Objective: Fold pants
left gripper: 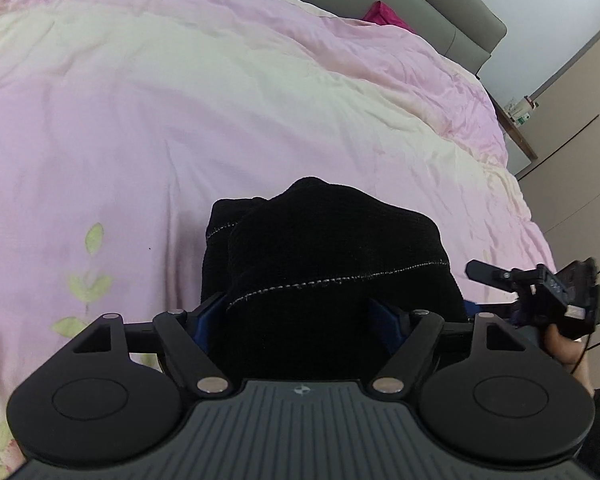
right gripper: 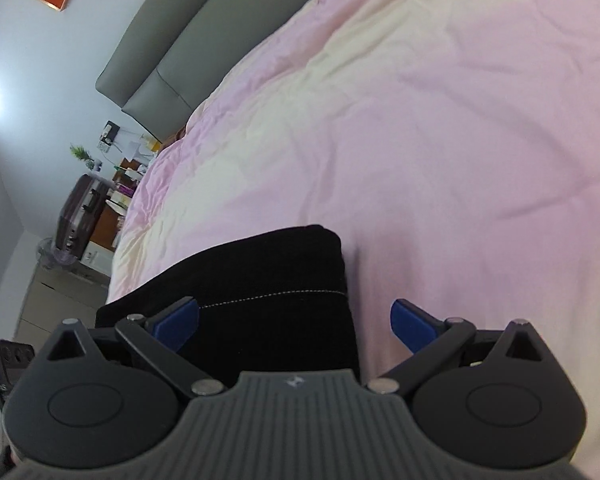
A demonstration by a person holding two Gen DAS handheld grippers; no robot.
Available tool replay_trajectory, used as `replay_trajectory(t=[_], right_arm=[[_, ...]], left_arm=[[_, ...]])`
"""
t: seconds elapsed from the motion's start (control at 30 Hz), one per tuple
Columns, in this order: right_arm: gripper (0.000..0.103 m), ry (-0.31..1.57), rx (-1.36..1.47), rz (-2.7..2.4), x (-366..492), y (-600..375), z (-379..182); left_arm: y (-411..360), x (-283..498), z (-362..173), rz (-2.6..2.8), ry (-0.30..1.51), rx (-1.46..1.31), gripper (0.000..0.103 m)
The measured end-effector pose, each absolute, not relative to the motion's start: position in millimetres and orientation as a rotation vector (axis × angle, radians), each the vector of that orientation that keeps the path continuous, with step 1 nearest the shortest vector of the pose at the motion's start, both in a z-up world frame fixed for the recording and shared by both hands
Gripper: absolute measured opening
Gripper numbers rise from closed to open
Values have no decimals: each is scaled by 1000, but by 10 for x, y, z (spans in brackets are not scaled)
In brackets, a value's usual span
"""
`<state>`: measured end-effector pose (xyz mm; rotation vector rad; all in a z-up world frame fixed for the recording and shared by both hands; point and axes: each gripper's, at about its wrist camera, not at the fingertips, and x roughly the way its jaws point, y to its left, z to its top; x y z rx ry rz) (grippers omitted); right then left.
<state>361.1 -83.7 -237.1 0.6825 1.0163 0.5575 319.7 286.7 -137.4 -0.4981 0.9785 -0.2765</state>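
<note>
The left hand-held gripper [left gripper: 298,320] straddles the bunched black pants [left gripper: 324,260], jaws wide, though whether its pads press the cloth I cannot tell. The right hand-held gripper [right gripper: 294,324] gapes over the bundle's edge. Pants lie on the pink duvet [left gripper: 180,120]; a loose pinch could spill layers.

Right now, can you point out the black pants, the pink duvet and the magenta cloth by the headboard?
black pants [left gripper: 332,248]: left wrist view, top fold above the stitched seam.
pink duvet [right gripper: 460,140]: right wrist view, bare middle.
magenta cloth [left gripper: 384,14]: left wrist view, its visible bunch.
</note>
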Motion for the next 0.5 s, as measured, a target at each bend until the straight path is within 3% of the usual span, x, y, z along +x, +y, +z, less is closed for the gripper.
replay_trajectory(t=[0.13, 0.17, 0.2, 0.23, 0.27, 0.33, 0.5], right_arm=[[94, 1094, 802, 605, 3820, -713, -2690], [79, 1087, 808, 622, 3833, -679, -2708], [76, 1079, 783, 629, 3854, -650, -2687], [66, 1076, 738, 626, 3854, -624, -2645], [50, 1079, 718, 632, 3862, -622, -2596], [38, 1081, 771, 652, 3879, -731, -2507], [34, 1075, 787, 704, 3869, -822, -2427]], left_arm=[[2902, 3245, -1423, -287, 995, -543, 87], [2892, 3239, -1420, -281, 995, -541, 86], [2861, 3229, -1406, -279, 989, -531, 86], [2839, 3211, -1390, -285, 980, -525, 86], [2826, 3202, -1368, -303, 965, -527, 85], [2856, 3189, -1349, -346, 933, -574, 81], [2907, 3257, -1534, -308, 960, -646, 77]])
